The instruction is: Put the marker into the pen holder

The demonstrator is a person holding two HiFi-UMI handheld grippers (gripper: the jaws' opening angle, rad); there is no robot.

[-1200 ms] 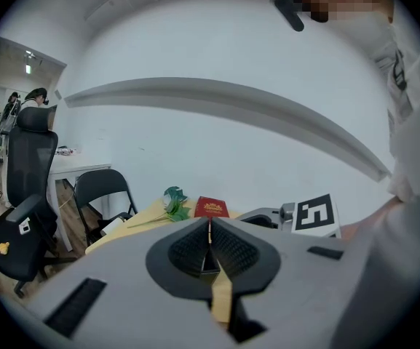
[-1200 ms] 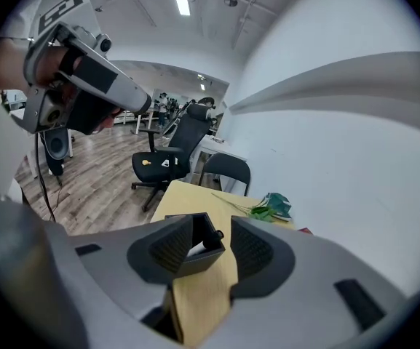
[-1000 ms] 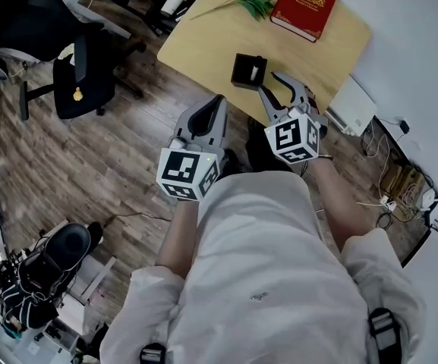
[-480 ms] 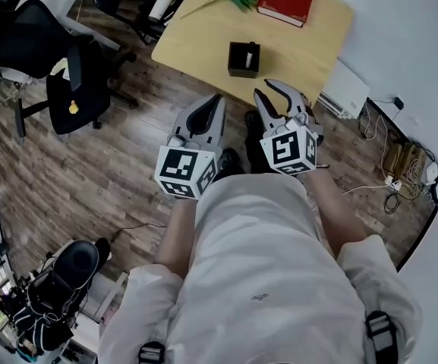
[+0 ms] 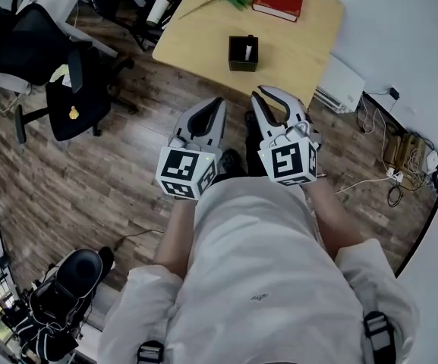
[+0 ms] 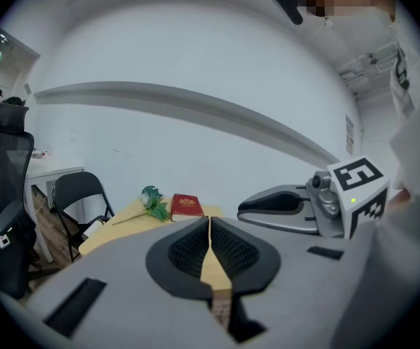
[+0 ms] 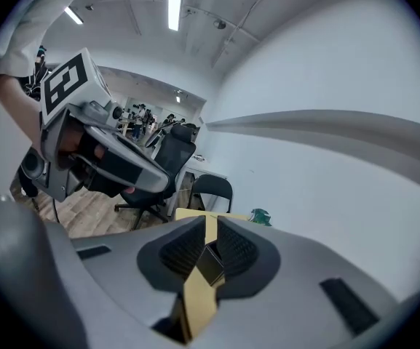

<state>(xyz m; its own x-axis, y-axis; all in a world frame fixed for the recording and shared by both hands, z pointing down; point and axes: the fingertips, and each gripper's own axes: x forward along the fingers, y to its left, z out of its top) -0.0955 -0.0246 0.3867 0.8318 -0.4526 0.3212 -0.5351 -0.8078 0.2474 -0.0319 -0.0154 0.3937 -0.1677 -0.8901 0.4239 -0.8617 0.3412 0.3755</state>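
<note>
Standing upright in the black square pen holder [image 5: 242, 61] on the wooden counter [image 5: 203, 44], the white marker [image 5: 248, 49] shows no legible print. The left gripper [image 5: 217, 105] has its fingers closed and empty. The right gripper [image 5: 268, 95] has fingers that have just been closing, stand slightly apart, hold nothing, and are withdrawn from the counter edge.

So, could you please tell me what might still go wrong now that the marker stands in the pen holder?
1. The marker pokes above the rim of the pen holder. A knock to the table could probably tip the holder or flick the marker out.
2. Cables lie on the floor at the person's right, so a step that way might snag them.
</note>
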